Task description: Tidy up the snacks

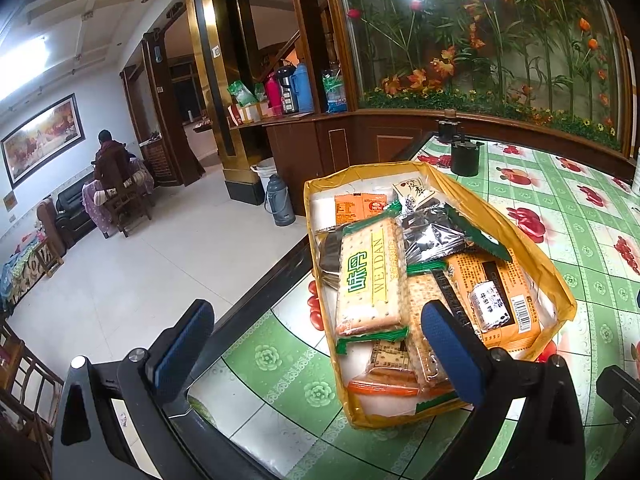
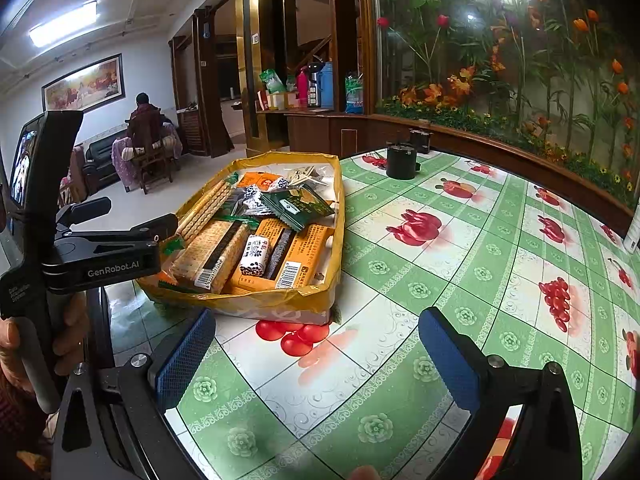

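A shallow yellow-taped cardboard tray (image 1: 558,280) sits at the table's left edge, full of snacks: a green-and-cream WEIDAN cracker pack (image 1: 370,276) on top, an orange box (image 1: 502,300) with a small white milk candy (image 1: 490,305) on it, a silver packet (image 1: 430,236) and a dark green packet (image 1: 480,236). My left gripper (image 1: 316,356) is open and empty just above the tray's near end. The tray (image 2: 276,302) also shows in the right wrist view, with the left gripper's body (image 2: 100,256) beside it. My right gripper (image 2: 316,356) is open and empty over bare tablecloth.
The table carries a green-and-white fruit-print cloth (image 2: 460,264). A black cup (image 2: 401,163) and a second dark pot (image 2: 420,140) stand at the far edge. The table edge drops to a tiled floor (image 1: 160,272) on the left. A flower mural wall (image 2: 520,80) runs behind.
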A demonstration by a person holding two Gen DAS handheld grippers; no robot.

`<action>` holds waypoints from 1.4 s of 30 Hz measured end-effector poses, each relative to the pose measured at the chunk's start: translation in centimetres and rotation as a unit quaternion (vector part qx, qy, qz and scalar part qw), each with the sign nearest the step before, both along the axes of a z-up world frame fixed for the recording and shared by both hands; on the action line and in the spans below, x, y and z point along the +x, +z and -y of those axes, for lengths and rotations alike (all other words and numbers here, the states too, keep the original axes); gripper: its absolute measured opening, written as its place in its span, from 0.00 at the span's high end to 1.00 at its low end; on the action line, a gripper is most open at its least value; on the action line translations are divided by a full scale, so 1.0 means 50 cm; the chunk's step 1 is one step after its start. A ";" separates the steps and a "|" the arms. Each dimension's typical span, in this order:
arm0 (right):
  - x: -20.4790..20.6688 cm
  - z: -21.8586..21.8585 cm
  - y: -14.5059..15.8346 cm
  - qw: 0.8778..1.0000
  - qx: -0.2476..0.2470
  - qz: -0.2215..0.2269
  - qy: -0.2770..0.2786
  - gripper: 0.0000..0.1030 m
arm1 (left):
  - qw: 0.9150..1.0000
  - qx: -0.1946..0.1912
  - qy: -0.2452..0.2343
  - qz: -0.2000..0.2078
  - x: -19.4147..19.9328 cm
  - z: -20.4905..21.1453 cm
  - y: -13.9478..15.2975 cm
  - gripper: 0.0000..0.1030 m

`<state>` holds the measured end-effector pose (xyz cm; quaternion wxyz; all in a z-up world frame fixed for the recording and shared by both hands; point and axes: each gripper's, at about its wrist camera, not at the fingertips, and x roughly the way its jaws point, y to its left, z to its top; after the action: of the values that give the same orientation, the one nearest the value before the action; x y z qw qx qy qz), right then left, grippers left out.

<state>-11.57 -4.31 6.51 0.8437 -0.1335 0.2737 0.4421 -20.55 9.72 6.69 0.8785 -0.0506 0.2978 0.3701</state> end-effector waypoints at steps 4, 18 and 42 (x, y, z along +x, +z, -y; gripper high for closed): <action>0.001 0.000 -0.001 1.000 0.000 0.000 -0.001 0.00 | 1.000 -0.003 -0.005 0.000 0.002 0.002 0.000 0.00; 0.033 0.039 0.012 0.998 0.030 -0.029 -0.044 0.00 | 0.999 -0.007 -0.051 0.000 0.019 -0.009 0.015 0.00; 0.064 0.395 -0.009 0.934 -0.012 -0.088 -0.346 0.00 | 0.941 -0.079 -0.314 -0.093 0.283 0.104 -0.042 0.00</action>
<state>-8.35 -24.05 6.08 0.9152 -0.0008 0.3814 0.1298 -6.43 4.52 4.58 0.9116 0.0110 0.4074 0.0537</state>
